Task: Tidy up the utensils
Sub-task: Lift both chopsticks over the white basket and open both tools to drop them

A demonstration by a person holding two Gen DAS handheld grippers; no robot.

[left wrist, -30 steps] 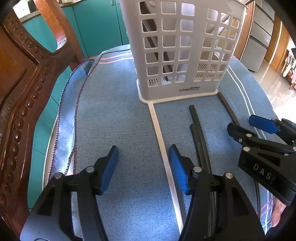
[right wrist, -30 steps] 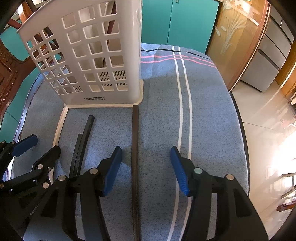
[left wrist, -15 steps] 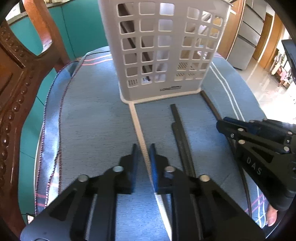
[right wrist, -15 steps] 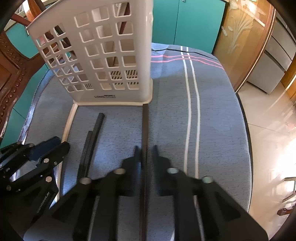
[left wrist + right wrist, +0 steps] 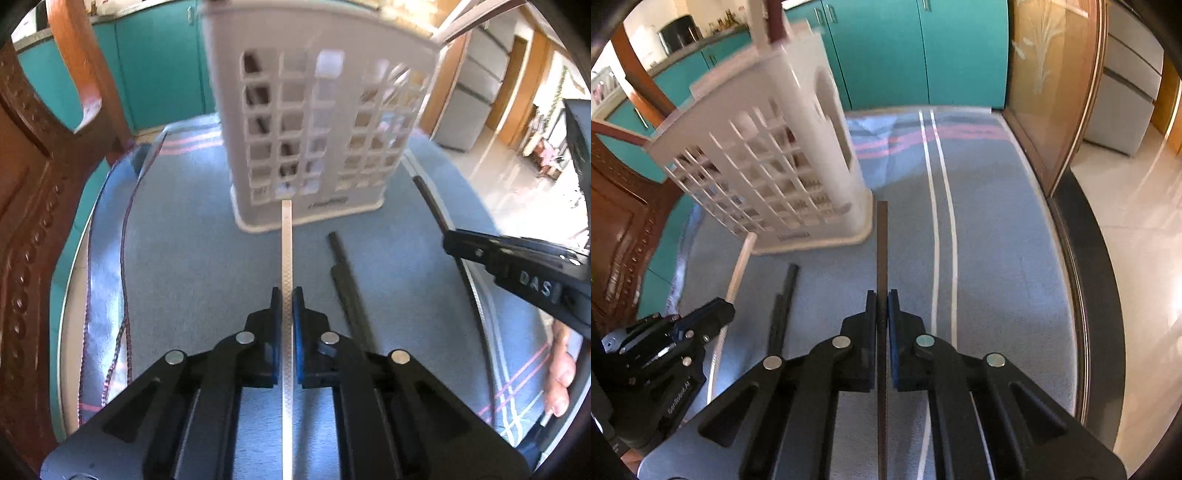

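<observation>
A white lattice utensil basket stands upright on the blue cloth; it also shows in the right wrist view. My left gripper is shut on a long white chopstick that points at the basket's base. My right gripper is shut on a long dark brown chopstick that points just right of the basket. Two black chopsticks lie side by side on the cloth between the grippers, also in the right wrist view. Some sticks stand inside the basket.
A carved wooden chair back rises at the left. The blue cloth with white and pink stripes covers the table, whose edge drops off to a tiled floor on the right. Teal cabinets stand behind.
Both grippers closed from wide open onto their chopsticks, the left on the white one, the right on the brown one. Both views now look higher at the basket.
</observation>
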